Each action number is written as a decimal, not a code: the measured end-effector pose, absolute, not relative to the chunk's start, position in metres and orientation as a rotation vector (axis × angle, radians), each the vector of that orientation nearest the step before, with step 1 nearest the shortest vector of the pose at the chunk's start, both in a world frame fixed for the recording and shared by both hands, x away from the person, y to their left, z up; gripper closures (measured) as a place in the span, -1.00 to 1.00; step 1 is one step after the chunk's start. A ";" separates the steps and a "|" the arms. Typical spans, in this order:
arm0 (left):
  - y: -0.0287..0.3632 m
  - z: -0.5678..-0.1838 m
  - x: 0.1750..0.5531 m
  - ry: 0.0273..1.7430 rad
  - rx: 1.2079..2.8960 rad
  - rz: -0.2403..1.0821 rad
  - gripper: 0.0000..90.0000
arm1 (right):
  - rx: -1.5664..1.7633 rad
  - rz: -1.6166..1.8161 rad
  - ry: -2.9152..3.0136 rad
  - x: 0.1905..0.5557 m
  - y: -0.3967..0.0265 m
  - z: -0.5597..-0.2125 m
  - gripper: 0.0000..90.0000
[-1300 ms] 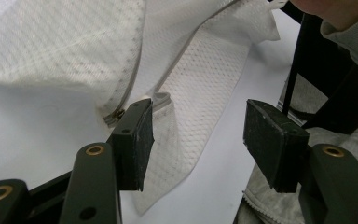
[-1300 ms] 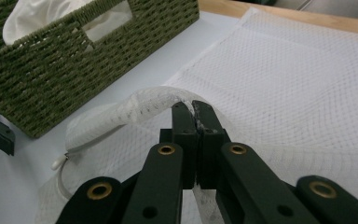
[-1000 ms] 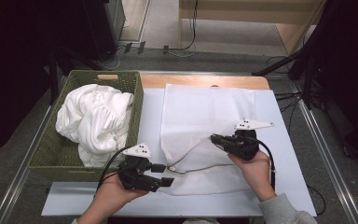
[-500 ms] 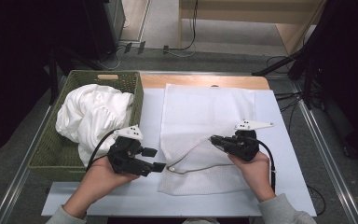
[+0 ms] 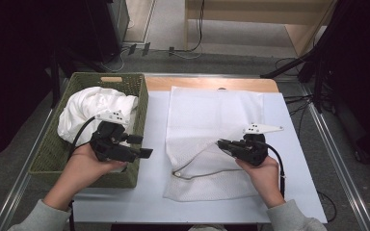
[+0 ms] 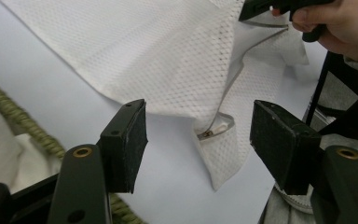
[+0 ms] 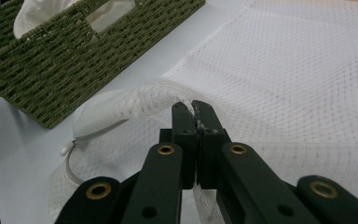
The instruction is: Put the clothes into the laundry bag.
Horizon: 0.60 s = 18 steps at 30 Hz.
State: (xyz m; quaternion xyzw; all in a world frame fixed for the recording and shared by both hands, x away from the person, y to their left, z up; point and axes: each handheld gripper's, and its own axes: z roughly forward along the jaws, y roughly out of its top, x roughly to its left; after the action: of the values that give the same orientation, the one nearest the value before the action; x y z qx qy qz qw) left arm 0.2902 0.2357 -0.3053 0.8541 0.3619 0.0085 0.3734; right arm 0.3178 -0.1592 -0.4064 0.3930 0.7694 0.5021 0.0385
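Note:
A white mesh laundry bag lies flat on the pale table mat, its zipper edge lifted into an open mouth. My right gripper is shut on that lifted mesh edge. The zipper pull rests at the bag's front left corner. My left gripper hovers open above the right wall of a green woven basket, jaws pointing toward the bag, nothing between its pads. A crumpled white cloth fills the basket.
The basket stands at the table's left side, its woven wall close to the bag. Bare mat lies between basket and bag. Metal rails run along both table sides. Cables and dark stands sit on the floor beyond the far edge.
My left gripper has lifted and moved left and away from the bag's front edge to above the basket's right wall. The right gripper has stayed put, still holding the mesh.

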 end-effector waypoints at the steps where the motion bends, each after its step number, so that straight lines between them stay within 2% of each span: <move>1: 0.238 -0.305 0.291 0.934 2.184 0.030 -0.18 | 1.207 1.542 2.361 0.318 -0.159 -0.406 0.98; 18: 0.278 -0.309 0.302 1.052 2.166 0.099 -0.19 | 1.213 1.540 2.370 0.318 -0.158 -0.408 0.98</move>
State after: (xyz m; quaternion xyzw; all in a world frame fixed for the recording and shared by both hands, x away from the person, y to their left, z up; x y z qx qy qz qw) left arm 0.3016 0.2782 -0.3086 0.8393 0.4076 0.0385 0.3576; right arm 0.3185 -0.1576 -0.4080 0.3942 0.7701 0.5004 0.0330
